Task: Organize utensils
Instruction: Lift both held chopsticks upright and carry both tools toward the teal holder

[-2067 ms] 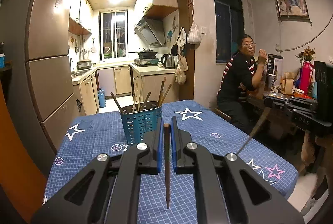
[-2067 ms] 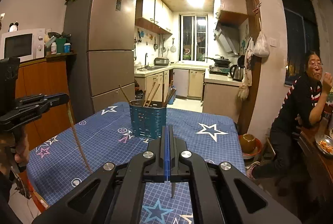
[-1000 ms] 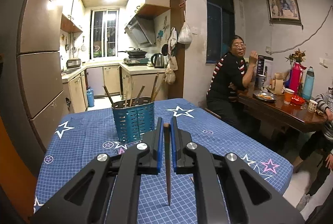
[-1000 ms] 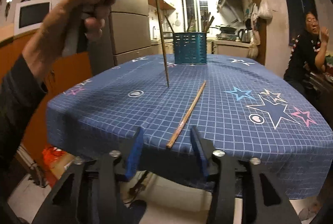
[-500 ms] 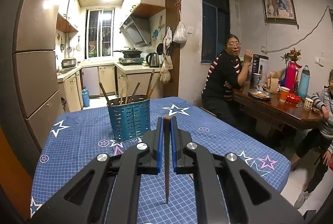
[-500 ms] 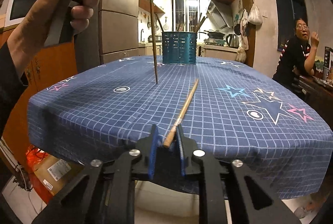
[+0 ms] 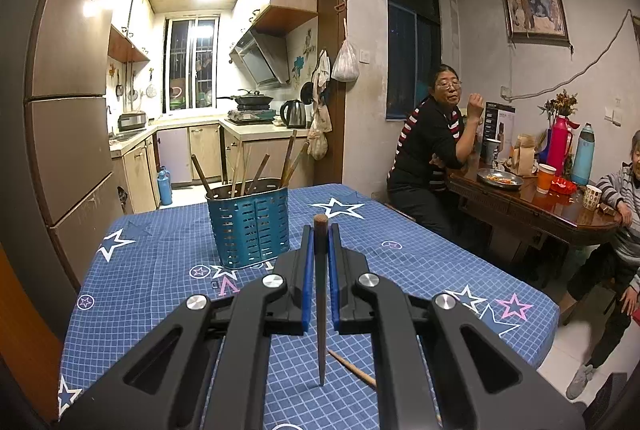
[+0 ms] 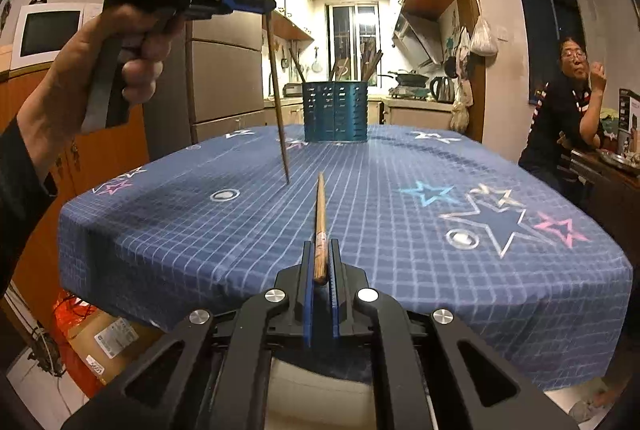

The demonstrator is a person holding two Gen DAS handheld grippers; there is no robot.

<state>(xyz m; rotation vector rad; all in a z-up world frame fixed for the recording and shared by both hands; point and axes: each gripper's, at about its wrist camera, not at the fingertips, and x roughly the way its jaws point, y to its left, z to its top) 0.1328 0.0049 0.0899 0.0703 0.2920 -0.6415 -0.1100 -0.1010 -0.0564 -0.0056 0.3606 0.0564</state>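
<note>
Left wrist view: left gripper (image 7: 320, 230) clenched on a dark chopstick (image 7: 320, 310), blue pads pressed against both sides of it. Stick held nearly upright, blunt end poking just above the fingertips, thin tip hanging down just above the blue star-print tablecloth (image 7: 160, 270); contact with the cloth impossible to tell. Beyond the fingers and a little left, a teal slotted utensil holder (image 7: 250, 226) standing upright on the cloth, several chopsticks leaning out of its top. Just right of the hanging tip, a short stretch of a lighter wooden chopstick (image 7: 352, 366) lying flat on the cloth, the rest hidden behind the gripper body. Far right, a wooden dining table (image 7: 532, 206) crowded with cups, flasks and a dish, well apart from the cloth-covered one, two people seated at it.

Right wrist view: right gripper (image 8: 320, 250) at the near edge of the table, clamped on the near end of the lighter wooden chopstick (image 8: 320, 222). Stick pointing away along the cloth toward the holder (image 8: 335, 112), its far end resting on or barely over the fabric. Holder upright near the far side of the table, well apart from this stick. Upper left, a hand (image 8: 92, 70) gripping the handle of the left gripper (image 8: 260, 4), the dark chopstick (image 8: 278, 94) slanting down from its jaws, tip low over the cloth between the holder and the lying stick.
</note>
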